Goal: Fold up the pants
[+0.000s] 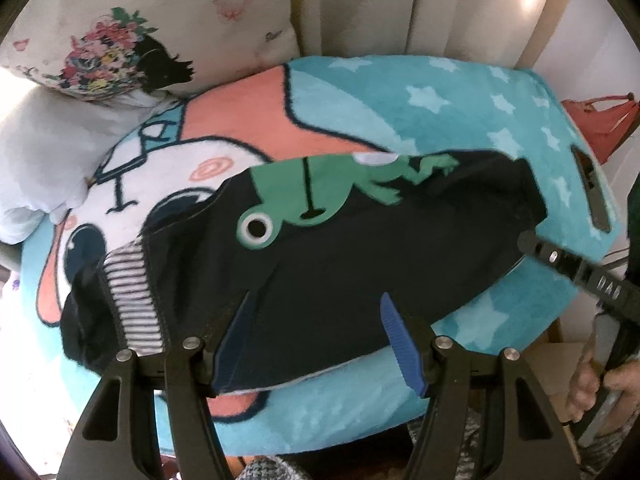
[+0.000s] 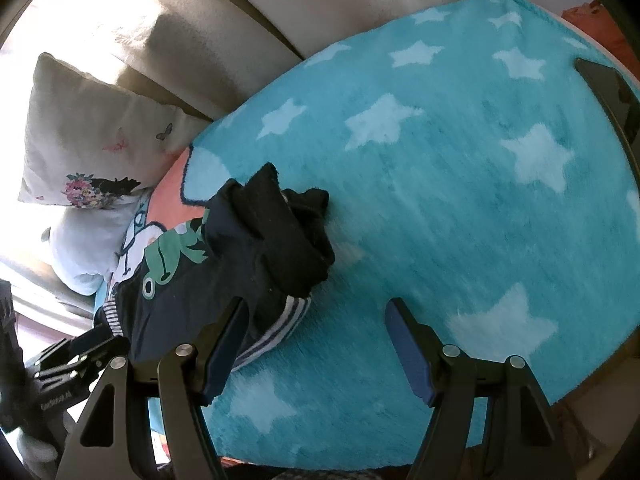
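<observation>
Dark navy pants with a green frog print and a striped lining lie folded lengthwise across the teal star blanket. My left gripper is open, its blue-padded fingers hovering over the pants' near edge. In the right wrist view the pants lie bunched at the left, a striped cuff showing. My right gripper is open and empty, its left finger beside the cuff, its right finger over bare blanket. The right gripper also shows in the left wrist view, at the pants' right end.
The blanket covers a sofa seat. A floral cushion and a white pillow lie at the back left, with beige sofa backs behind. A red object sits at the right. A dark flat object lies on the blanket's far right.
</observation>
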`<state>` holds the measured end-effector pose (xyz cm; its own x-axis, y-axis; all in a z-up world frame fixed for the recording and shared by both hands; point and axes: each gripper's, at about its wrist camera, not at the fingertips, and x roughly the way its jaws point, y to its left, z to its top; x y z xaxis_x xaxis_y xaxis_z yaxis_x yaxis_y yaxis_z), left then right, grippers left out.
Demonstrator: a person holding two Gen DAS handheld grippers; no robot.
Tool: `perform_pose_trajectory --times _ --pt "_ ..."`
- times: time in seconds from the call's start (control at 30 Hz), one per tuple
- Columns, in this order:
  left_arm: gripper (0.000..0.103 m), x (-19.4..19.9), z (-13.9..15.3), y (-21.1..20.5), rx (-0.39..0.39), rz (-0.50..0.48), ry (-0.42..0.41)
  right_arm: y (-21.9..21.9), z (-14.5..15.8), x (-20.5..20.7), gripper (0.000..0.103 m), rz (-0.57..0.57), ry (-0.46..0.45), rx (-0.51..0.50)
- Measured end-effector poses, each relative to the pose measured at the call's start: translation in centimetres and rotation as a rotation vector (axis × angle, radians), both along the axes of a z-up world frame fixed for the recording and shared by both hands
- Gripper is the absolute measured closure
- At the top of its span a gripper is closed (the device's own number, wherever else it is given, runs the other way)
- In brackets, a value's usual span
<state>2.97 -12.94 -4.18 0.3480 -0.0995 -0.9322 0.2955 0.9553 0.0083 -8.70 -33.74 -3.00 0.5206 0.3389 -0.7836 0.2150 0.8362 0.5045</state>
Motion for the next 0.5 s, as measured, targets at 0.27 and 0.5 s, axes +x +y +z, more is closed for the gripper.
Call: perform_pose_trajectory --times 0.27,0.5 --pt "0.038 6.1 2.8 -4.1 -0.231 -0.144 0.038 0.5 0.2 0.9 0.028 0.034 -0.014 -0.008" --pt "0.038 10.5 -0.6 -11.5 -0.287 -0.277 0.185 1.7 0.1 2.4 0.026 0.060 -0.037 -0.047"
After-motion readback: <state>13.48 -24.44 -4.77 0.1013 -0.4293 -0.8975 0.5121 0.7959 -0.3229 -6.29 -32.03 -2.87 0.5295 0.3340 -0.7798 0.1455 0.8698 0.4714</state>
